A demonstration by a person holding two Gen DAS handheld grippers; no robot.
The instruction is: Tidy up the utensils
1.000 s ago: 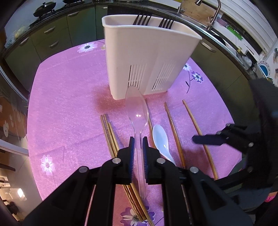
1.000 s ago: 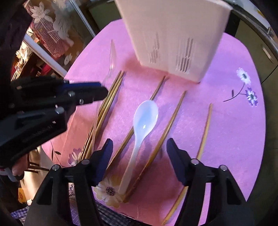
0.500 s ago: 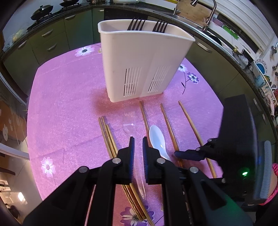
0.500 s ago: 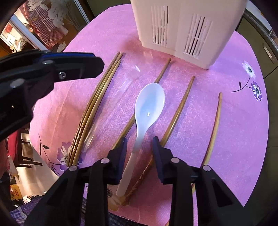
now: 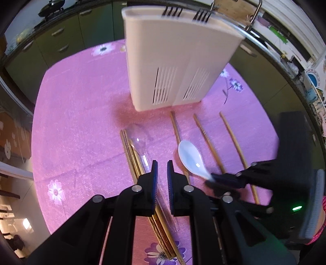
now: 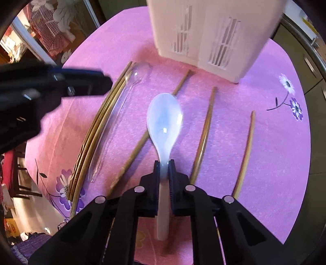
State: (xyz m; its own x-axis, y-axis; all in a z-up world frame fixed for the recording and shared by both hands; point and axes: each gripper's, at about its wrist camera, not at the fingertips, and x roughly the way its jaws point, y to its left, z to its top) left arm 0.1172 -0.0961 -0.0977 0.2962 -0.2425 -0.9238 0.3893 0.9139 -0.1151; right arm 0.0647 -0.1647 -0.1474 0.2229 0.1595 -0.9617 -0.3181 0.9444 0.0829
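Gripping the white spoon [image 6: 164, 120], right hand-held gripper [image 6: 163, 163] just closed; left hand-held gripper [image 5: 160, 165] shut, empty
Forks [image 5: 172, 11] stand in caddy [image 5: 179, 61]; chopsticks [image 5: 207, 140], clear spoon [image 5: 140, 146] remain on table [image 5: 77, 122]

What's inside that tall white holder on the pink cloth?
Dark fork tines poke above the rim of the white holder in two clusters. Their handles and anything else inside are hidden behind its walls; the slots near the base show nothing clearly.
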